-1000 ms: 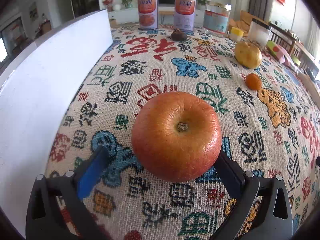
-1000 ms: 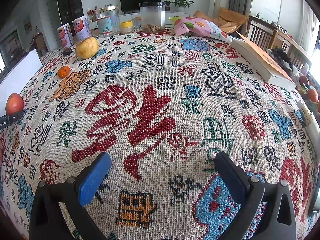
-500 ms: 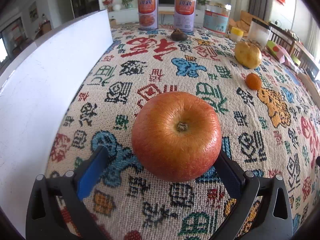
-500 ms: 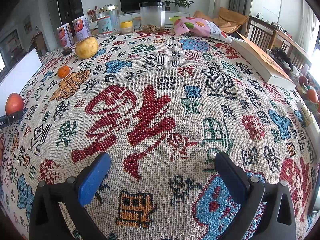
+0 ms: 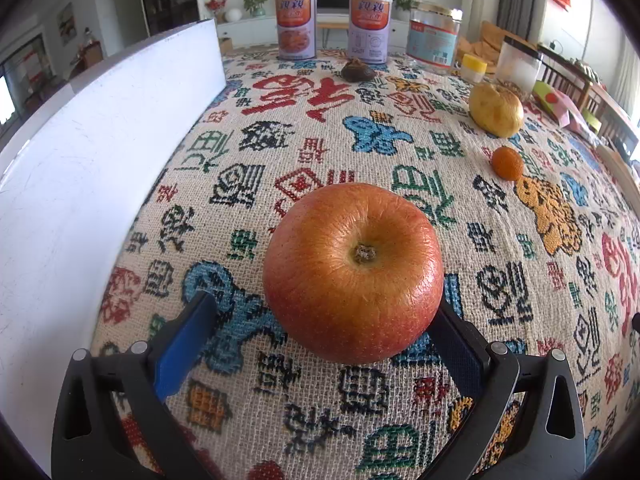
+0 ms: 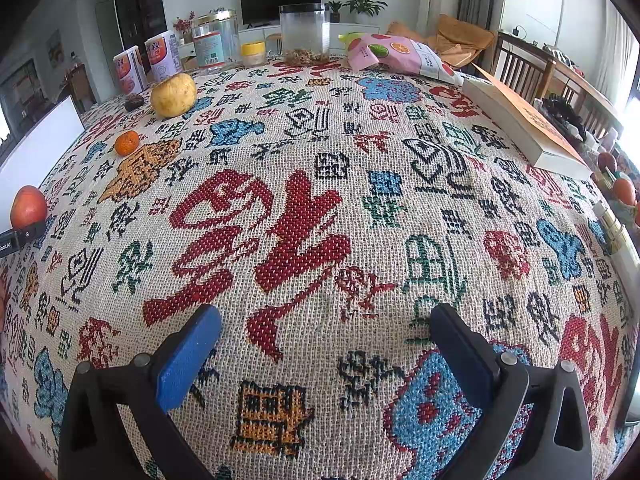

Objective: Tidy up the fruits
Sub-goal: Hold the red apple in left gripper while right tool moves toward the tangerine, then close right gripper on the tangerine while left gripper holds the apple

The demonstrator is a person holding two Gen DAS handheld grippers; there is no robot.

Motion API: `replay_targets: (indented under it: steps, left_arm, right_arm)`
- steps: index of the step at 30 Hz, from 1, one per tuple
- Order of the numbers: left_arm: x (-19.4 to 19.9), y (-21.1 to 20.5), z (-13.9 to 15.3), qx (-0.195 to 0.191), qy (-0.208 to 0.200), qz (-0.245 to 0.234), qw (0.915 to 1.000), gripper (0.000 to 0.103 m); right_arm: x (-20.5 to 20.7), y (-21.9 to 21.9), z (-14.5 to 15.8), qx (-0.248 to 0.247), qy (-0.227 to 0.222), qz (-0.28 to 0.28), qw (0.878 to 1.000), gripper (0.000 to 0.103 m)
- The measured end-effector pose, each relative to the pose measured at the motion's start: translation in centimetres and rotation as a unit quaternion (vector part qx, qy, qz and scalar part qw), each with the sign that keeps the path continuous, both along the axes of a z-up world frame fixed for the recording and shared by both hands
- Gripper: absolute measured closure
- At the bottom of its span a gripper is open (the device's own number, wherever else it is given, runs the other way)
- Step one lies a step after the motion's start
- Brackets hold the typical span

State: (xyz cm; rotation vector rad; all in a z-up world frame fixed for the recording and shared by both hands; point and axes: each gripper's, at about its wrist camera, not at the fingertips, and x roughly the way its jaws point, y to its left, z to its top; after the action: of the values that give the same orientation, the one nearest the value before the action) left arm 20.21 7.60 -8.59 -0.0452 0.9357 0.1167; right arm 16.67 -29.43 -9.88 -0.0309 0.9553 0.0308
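Note:
A red apple (image 5: 353, 272) sits on the patterned tablecloth between the wide-apart fingers of my left gripper (image 5: 324, 312); the right finger is at its side and the left finger stands clear of it. The gripper is open. A yellow pear (image 5: 496, 109), a small orange (image 5: 507, 163) and a dark fruit (image 5: 357, 71) lie farther back. My right gripper (image 6: 326, 336) is open and empty over the cloth. Its view shows the apple (image 6: 28, 206), the orange (image 6: 126, 143), the pear (image 6: 173, 94) and the dark fruit (image 6: 134, 102) at the left.
A white board (image 5: 100, 128) stands along the table's left side. Two cans (image 5: 296, 26), a glass jar (image 5: 434, 38) and a clear container (image 6: 305, 34) line the far edge. A snack bag (image 6: 396, 56) and a book (image 6: 524, 124) lie at the right.

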Motion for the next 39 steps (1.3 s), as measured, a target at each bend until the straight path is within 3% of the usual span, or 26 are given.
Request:
replay_targets:
  steps: [7, 11, 16, 19, 21, 25, 30, 33, 37, 39]
  left_arm:
    - [0.0, 0.0, 0.0, 0.0, 0.0, 0.0, 1.0, 0.0]
    - [0.0, 0.0, 0.0, 0.0, 0.0, 0.0, 1.0, 0.0]
    - [0.0, 0.0, 0.0, 0.0, 0.0, 0.0, 1.0, 0.0]
    - [0.0, 0.0, 0.0, -0.001, 0.0, 0.0, 1.0, 0.0]
    - [0.0, 0.0, -0.1, -0.001, 0.0, 0.0, 1.0, 0.0]
    - [0.0, 0.0, -0.1, -0.001, 0.0, 0.0, 1.0, 0.0]
    - [0.1, 0.0, -0.1, -0.002, 0.0, 0.0, 1.0, 0.0]
    - [0.1, 0.0, -0.1, -0.002, 0.0, 0.0, 1.0, 0.0]
    - [0.1, 0.0, -0.1, -0.002, 0.0, 0.0, 1.0, 0.0]
    - [0.1, 0.0, -0.1, -0.002, 0.0, 0.0, 1.0, 0.0]
  right_arm:
    - [0.0, 0.1, 0.1, -0.002, 0.004, 0.003, 1.0, 0.0]
    - [1.3, 0.9, 0.6, 0.004, 0.051, 0.03, 0.998, 0.0]
    - [4.0, 4.6, 4.1, 0.043, 0.003, 0.063, 0.997, 0.0]
    - [7.0, 8.0, 5.0, 0.073, 0.0, 0.098, 0.992, 0.001]
    - [8.8, 10.7, 5.0, 0.074, -0.005, 0.126, 0.989, 0.004]
    - [11.7, 15.0, 4.2, 0.055, -0.003, 0.159, 0.986, 0.023]
    - [15.6, 16.2, 5.1, 0.055, -0.021, 0.129, 0.99, 0.027]
    - [16.3, 18.0, 4.8, 0.09, 0.006, 0.176, 0.98, 0.03]
    - [15.5, 21.1, 2.2, 0.04, 0.015, 0.204, 0.978, 0.031]
    - [15.6, 21.6, 0.9, 0.03, 0.018, 0.197, 0.98, 0.039]
